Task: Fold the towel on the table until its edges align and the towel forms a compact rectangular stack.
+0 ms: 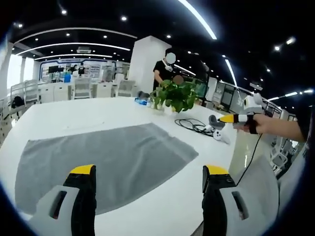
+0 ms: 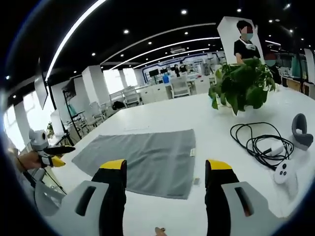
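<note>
Towel [image 1: 108,164] first: I see it spread flat and unfolded, a grey rectangle lying on the white surface [image 1: 78,115], close to the near edge where I am working. In the right gripper view the same towel [image 2: 145,160] lies single-layered, with its near edge just ahead of my jaws and its far edge toward the middle of the surface [image 2: 162,118].

Next in size, a leafy green potted plant [image 1: 175,96] stands toward the far edge of the surface, well apart from the towel; I see it again in the right gripper view [image 2: 242,83]. A person in a dark top [image 2: 244,44] stands behind the plant, beyond the far edge.

A coiled black cable [image 2: 258,140] lies on the surface near the plant, and just beside it rest a white controller [image 2: 284,172] and a grey one [image 2: 300,132].

My left hand-held gripper [image 1: 150,177] hovers above the near edge of the towel, its yellow-tipped jaws wide apart and holding nothing. My right hand-held gripper [image 2: 166,169] hangs over the towel's near edge as well, jaws spread and empty. In the left gripper view I can see the right one held out past the corner of the surface, in a hand [image 1: 263,124].
</note>
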The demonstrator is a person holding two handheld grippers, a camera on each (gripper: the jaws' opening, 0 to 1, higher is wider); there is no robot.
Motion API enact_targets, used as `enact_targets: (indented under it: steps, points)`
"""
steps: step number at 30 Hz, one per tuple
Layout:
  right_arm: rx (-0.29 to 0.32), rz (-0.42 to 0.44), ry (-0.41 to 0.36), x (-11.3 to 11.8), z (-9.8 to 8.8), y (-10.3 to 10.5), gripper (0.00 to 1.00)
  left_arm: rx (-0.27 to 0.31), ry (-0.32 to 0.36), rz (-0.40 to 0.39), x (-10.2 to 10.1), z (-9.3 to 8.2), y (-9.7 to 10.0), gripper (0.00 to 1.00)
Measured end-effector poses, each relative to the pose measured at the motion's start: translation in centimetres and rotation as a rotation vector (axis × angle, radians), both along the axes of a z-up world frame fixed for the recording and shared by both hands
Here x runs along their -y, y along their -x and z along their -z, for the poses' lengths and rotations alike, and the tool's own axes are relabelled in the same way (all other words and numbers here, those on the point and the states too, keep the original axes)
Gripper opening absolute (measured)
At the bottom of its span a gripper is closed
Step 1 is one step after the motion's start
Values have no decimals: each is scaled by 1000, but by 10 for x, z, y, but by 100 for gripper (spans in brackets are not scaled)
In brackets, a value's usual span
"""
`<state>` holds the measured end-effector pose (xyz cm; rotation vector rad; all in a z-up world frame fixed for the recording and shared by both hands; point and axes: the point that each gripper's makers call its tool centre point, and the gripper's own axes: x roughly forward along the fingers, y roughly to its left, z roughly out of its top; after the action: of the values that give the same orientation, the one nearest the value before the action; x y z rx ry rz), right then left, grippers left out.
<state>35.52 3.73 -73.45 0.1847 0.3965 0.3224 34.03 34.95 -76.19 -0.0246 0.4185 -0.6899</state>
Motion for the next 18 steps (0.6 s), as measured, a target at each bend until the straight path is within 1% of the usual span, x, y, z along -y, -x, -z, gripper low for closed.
enact_targets:
  steps: [5,18]
  points:
    - [4,-16,8,2,-3,-8,65,2,-15,44,16,1,-4,91]
    - [9,-65,10,-1,-4,-35,64,15,-34,110,49,-1,-16,91]
